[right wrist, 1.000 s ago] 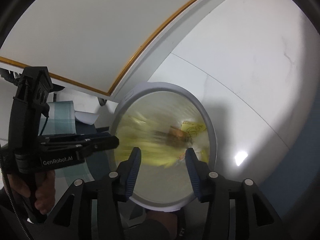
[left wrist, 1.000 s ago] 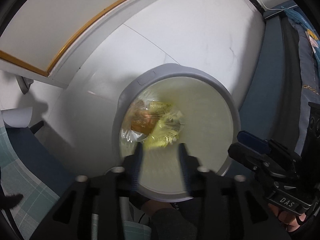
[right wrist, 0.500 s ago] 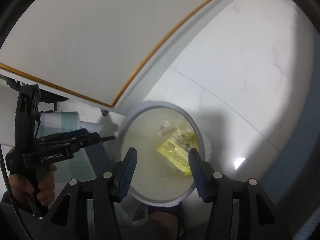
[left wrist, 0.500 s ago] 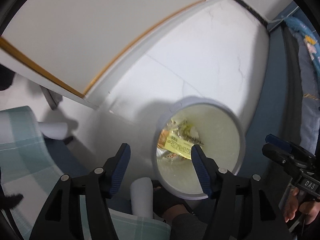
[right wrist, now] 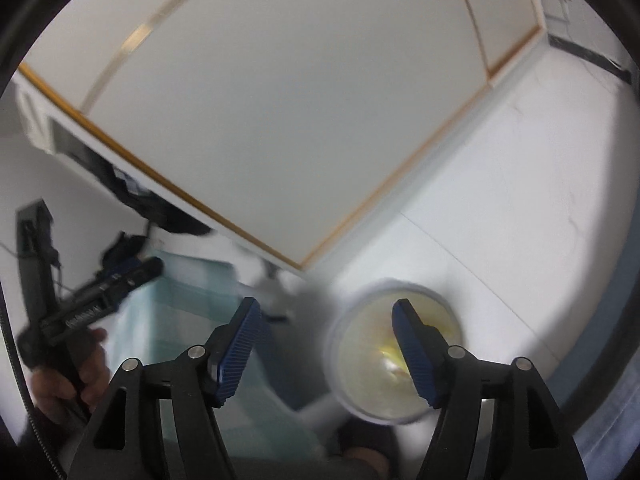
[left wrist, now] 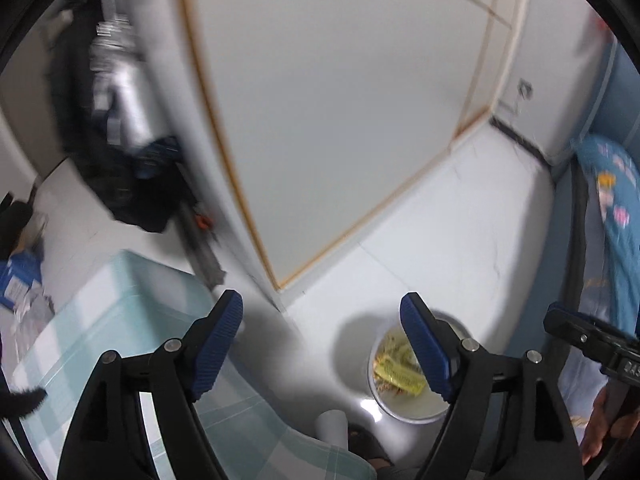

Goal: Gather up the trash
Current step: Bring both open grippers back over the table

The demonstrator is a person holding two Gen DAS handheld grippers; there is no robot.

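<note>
The grey round trash bin (left wrist: 400, 414) stands on the white floor below both grippers, with yellow wrappers (left wrist: 396, 372) lying inside. My left gripper (left wrist: 320, 298) hangs high above it, jaws opening, nothing between the blue pads. In the right wrist view the bin (right wrist: 340, 360) is blurred and the yellow trash (right wrist: 390, 354) shows at its bottom. My right gripper (right wrist: 326, 305) is also above it, jaws opening and empty. Each gripper shows in the other's view: the right gripper (left wrist: 560, 316) at the right edge, the left gripper (right wrist: 132, 274) at the left, held by a hand (right wrist: 64, 380).
A white cabinet door with gold trim (left wrist: 340, 120) rises behind the bin. A teal checked cloth (left wrist: 120, 320) covers a surface at the left. Blue patterned bedding (left wrist: 616, 220) lies on the right. Dark bags (left wrist: 132, 184) sit far left. A shoe (right wrist: 364, 440) stands beside the bin.
Both grippers have risen well away from the bin and their jaws have spread wider. The wrappers, blurred in motion a second ago, now lie still in the bin.
</note>
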